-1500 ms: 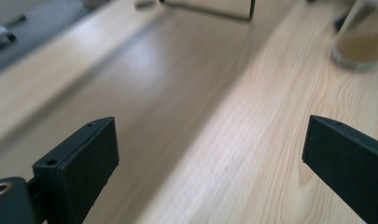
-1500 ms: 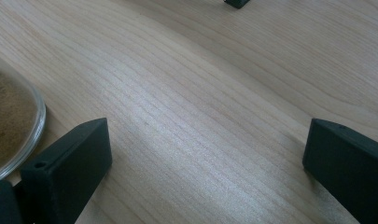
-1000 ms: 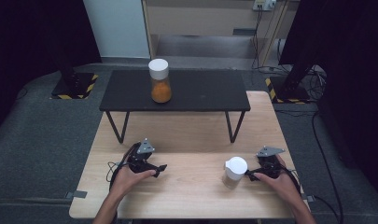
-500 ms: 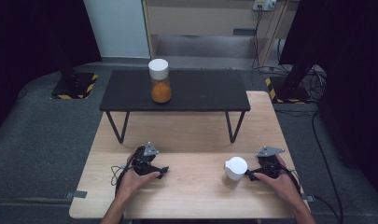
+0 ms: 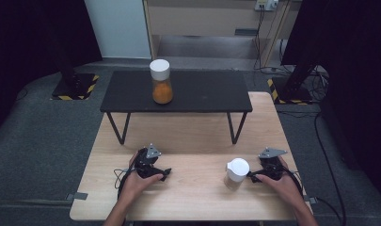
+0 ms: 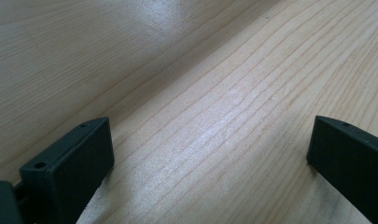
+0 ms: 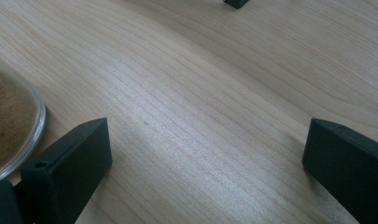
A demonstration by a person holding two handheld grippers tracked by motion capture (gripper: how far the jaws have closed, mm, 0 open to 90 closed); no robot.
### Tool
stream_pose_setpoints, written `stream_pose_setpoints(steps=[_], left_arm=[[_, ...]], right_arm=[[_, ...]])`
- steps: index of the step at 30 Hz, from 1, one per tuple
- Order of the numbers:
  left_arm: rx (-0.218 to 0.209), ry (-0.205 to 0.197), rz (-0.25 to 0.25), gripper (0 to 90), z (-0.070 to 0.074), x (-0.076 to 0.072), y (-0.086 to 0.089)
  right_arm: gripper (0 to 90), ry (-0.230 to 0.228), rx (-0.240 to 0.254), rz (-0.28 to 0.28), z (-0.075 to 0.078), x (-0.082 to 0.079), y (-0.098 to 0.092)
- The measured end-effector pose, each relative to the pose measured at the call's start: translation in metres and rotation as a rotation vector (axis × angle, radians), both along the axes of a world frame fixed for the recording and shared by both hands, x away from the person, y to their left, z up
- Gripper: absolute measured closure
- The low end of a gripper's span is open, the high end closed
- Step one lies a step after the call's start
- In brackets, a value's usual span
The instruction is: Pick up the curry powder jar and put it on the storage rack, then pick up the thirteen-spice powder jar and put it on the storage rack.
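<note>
Both grippers' fingers apart, right gripper (image 5: 252, 175) just beside jar (image 5: 236, 173); careless sideways reach could topple it.

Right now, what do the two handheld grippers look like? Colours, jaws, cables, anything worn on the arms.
Both are black. The left gripper and right gripper each carry a grey three-cornered plate on top. Each has two blocky, flat-faced black jaws; a small round hole shows near the tips in the gripper views. A thin dark cable trails from each across the wooden table. The forearms are bare, with no sleeves or gloves in sight.
</note>
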State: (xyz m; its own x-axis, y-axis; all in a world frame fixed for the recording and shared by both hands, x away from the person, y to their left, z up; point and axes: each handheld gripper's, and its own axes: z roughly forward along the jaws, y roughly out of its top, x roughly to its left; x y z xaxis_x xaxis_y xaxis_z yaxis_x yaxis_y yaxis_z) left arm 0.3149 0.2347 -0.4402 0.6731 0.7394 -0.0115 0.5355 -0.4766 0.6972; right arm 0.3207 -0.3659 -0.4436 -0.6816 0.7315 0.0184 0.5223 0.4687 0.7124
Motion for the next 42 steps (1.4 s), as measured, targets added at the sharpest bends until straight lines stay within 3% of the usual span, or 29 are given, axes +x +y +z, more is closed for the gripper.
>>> stream_pose_setpoints(steps=[17, 20, 28, 37, 42], left_arm=[[0.000, 0.000, 0.000, 0.0, 0.000, 0.000, 0.000], [0.000, 0.000, 0.000, 0.0, 0.000, 0.000, 0.000], [0.000, 0.000, -0.001, 0.0, 0.000, 0.000, 0.000], [0.000, 0.000, -0.003, 0.0, 0.000, 0.001, 0.000], [0.000, 0.000, -0.003, 0.0, 0.000, 0.001, 0.000]], right_arm=[[2.1, 0.001, 0.001, -0.003, 0.000, 0.000, 0.000], [5.1, 0.010, 0.045, -0.006, -0.001, -0.001, -0.005], [5.8, -0.013, 0.058, -0.002, 0.006, -0.012, -0.011], [9.0, -0.032, 0.032, 0.050, 0.016, -0.029, -0.011], [8.0, -0.040, 0.058, 0.071, 0.020, -0.036, -0.015]])
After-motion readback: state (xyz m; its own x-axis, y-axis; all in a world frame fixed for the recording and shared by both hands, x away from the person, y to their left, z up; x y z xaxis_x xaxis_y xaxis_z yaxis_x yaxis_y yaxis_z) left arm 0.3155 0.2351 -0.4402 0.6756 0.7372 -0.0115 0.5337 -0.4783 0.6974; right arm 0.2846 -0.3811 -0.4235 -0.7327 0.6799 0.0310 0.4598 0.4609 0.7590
